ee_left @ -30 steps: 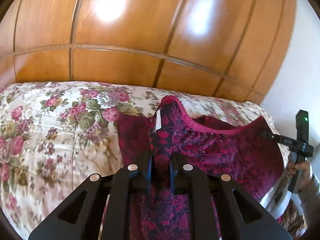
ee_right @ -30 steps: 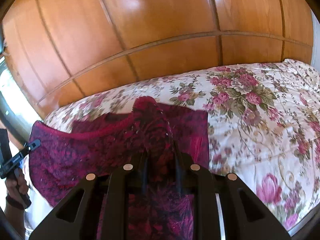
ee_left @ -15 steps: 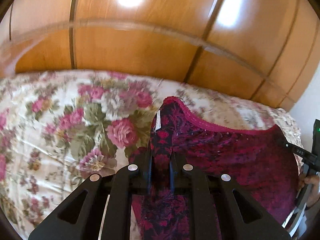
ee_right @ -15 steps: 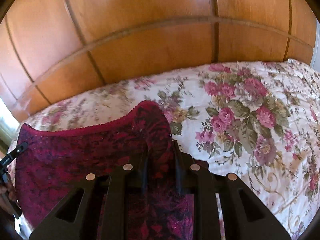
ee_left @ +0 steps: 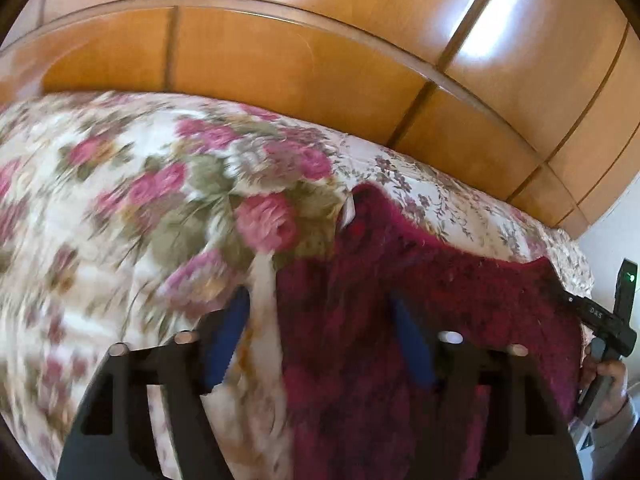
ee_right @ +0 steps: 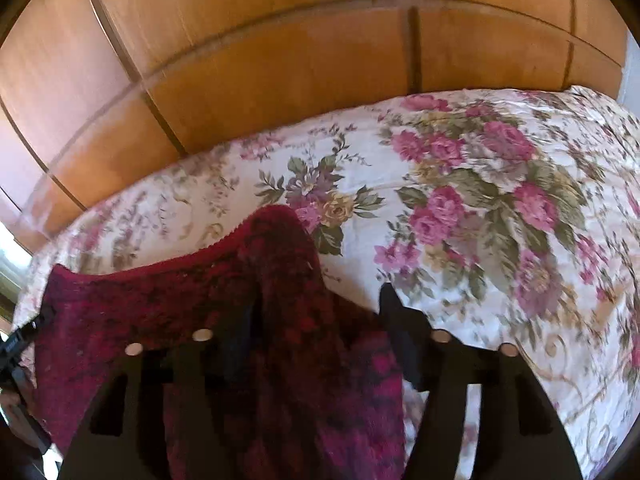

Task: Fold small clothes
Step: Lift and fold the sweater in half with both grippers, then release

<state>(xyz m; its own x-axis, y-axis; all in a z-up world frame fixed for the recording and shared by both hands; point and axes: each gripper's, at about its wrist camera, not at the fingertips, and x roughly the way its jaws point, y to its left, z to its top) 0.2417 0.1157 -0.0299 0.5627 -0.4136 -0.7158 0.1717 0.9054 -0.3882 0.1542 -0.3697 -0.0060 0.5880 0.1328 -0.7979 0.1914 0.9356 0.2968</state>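
A dark red patterned garment with a pink trimmed edge lies over the floral bedspread. My left gripper is open, jaws wide apart, with the garment's raised corner loose between them. In the right wrist view the same garment peaks between the jaws of my right gripper, which is also open. The other gripper shows at the right edge of the left wrist view and at the left edge of the right wrist view.
A glossy wooden wardrobe stands close behind the bed. The flowered bedspread stretches to the right in the right wrist view. A white wall is at the far right.
Both grippers were shut on the garment's top corners and are now open. The garment has been carried forward over the bed and let go; both views are motion-blurred.
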